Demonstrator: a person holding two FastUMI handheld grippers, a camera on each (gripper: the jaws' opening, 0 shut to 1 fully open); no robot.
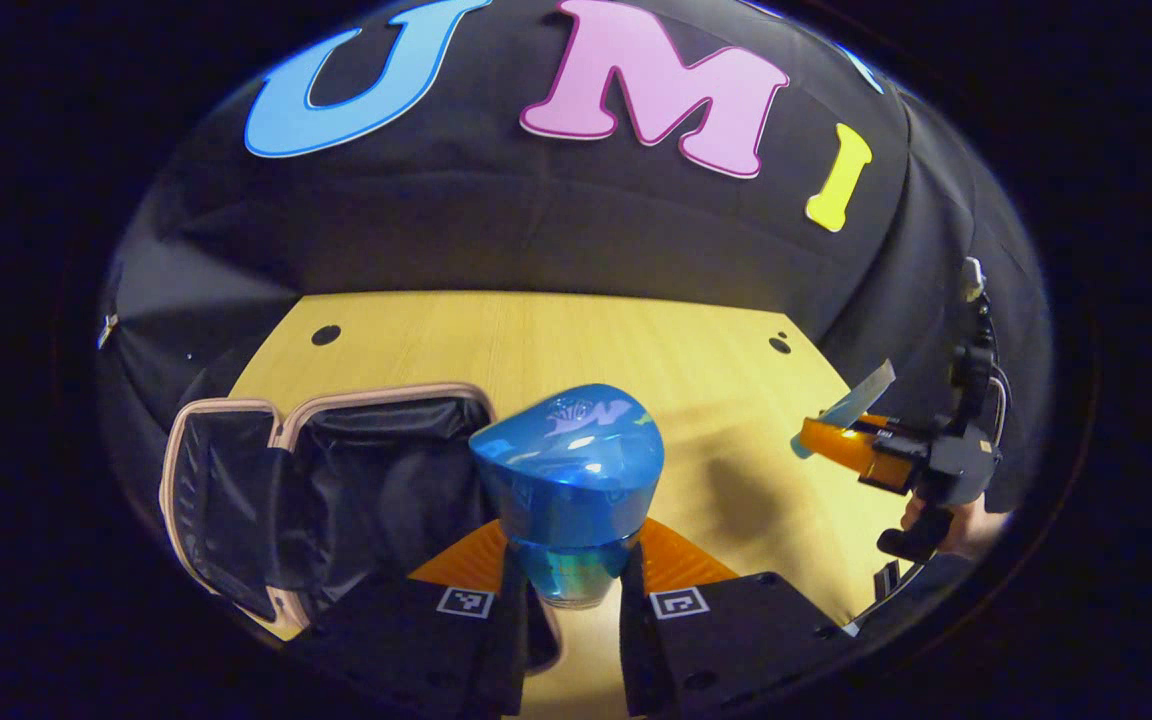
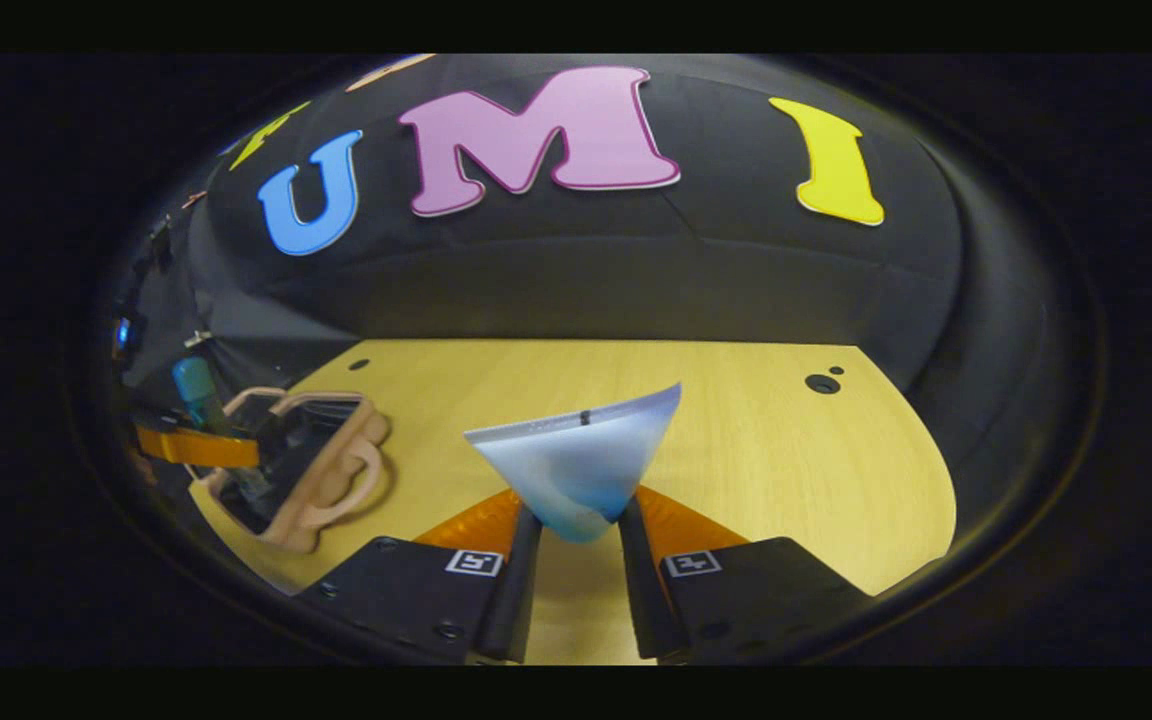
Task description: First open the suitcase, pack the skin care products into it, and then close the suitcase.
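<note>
The suitcase (image 1: 326, 480) lay open on the left, while the left gripper (image 1: 573, 585) squeezed one blue bottle (image 1: 568, 480) and the right gripper (image 2: 579, 535) squeezed one tube (image 2: 581, 465).

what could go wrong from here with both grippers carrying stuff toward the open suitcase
The left gripper pinches the blue bottle only at its narrow lower end, so the wide top may tip out. The right gripper holds the soft tube by one end; it may slip. Both heading for the suitcase could collide.
</note>
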